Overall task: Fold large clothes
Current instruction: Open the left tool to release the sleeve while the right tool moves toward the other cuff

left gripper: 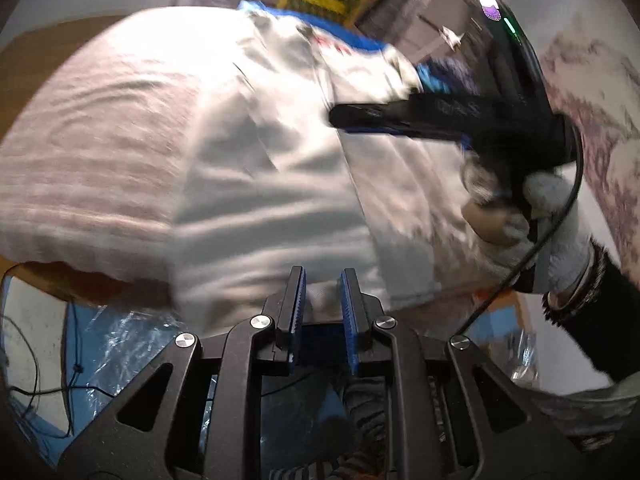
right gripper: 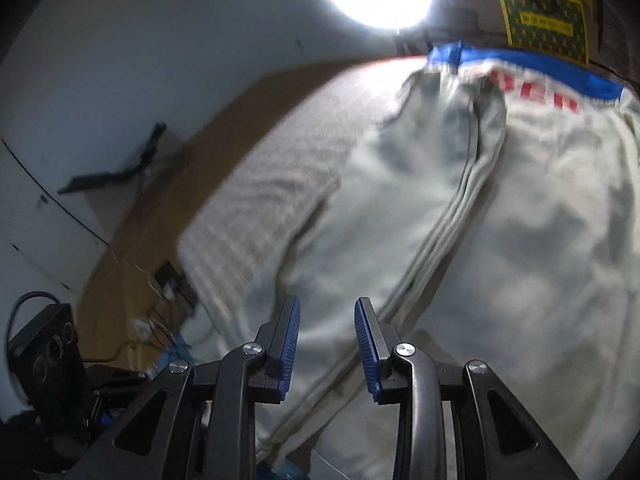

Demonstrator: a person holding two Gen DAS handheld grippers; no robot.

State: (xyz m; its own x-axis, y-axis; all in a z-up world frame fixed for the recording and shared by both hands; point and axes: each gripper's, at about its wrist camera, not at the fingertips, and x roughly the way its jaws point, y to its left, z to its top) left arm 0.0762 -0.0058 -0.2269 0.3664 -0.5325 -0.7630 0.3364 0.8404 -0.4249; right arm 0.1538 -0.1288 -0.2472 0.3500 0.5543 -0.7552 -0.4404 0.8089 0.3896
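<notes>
One large pale garment, trousers by the look of the side stripes and the blue waistband with red letters, lies spread over a towel on the table. It is still loosely rumpled, with soft creases across the leg, and its near edge hangs toward the person.

To do this step well, I'd say each hand wants a firm pinch on one edge of the cloth, both at the same height, so the fold comes over straight and the striped seam lines up; smoothing the creases first would help.

The left hand-held gripper sits at the near hem with its jaws only narrowly apart. A little cloth shows in the gap, but I cannot tell whether the pads press on it.

The right hand-held gripper, carried by a gloved hand, hovers above the striped leg with its jaws released and parted. Nothing sits between them, and it touches no cloth. The motion blur makes finer detail hard to read.
</notes>
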